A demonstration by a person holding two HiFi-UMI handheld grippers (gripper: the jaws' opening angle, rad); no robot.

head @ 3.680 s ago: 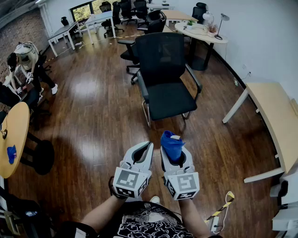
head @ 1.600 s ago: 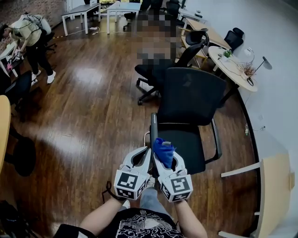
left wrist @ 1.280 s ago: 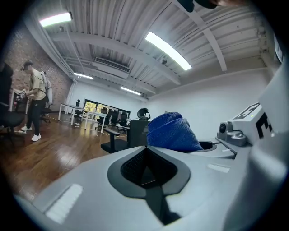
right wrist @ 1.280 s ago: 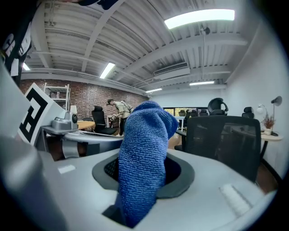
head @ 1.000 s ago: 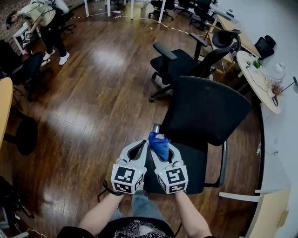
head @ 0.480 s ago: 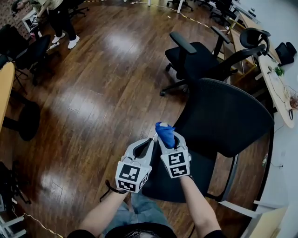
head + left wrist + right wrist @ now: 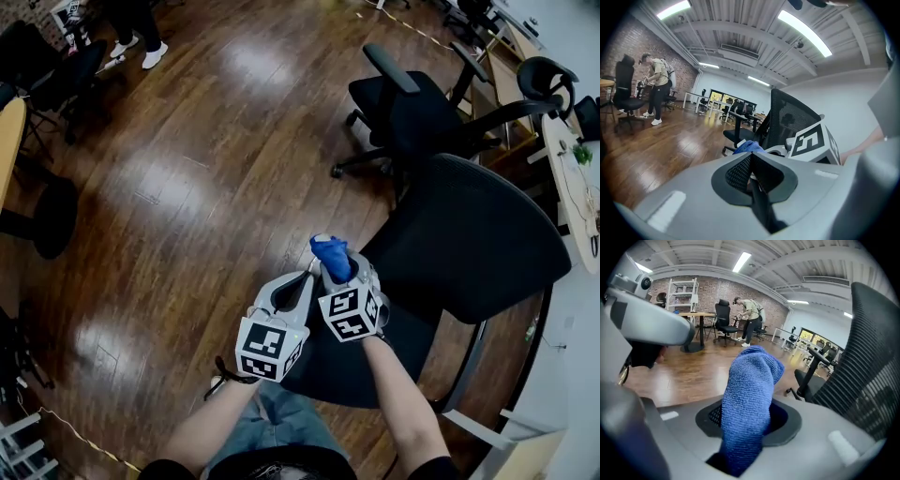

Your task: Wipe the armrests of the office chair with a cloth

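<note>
Wooden floor (image 7: 187, 169) spreads round the chair (image 7: 469, 234) beside us. Our right tongs (image 7: 344, 269) are clenched low on the cloth (image 7: 331, 254), leaving a padded end free for wiping. They hover over the seat's near edge, where we judge the hidden armrest lies. The cloth's long axis runs along the jaws, tip pointing away from us. Our left tongs (image 7: 292, 286) are pressed together, empty, just beside.

You stand on a dark wooden floor (image 7: 187, 178) with shiny planks. Near you at the right, the black office chair (image 7: 469, 234) stands on it, and a second black chair (image 7: 412, 103) stands farther behind. At the left stands a round black stool (image 7: 49, 220).
</note>
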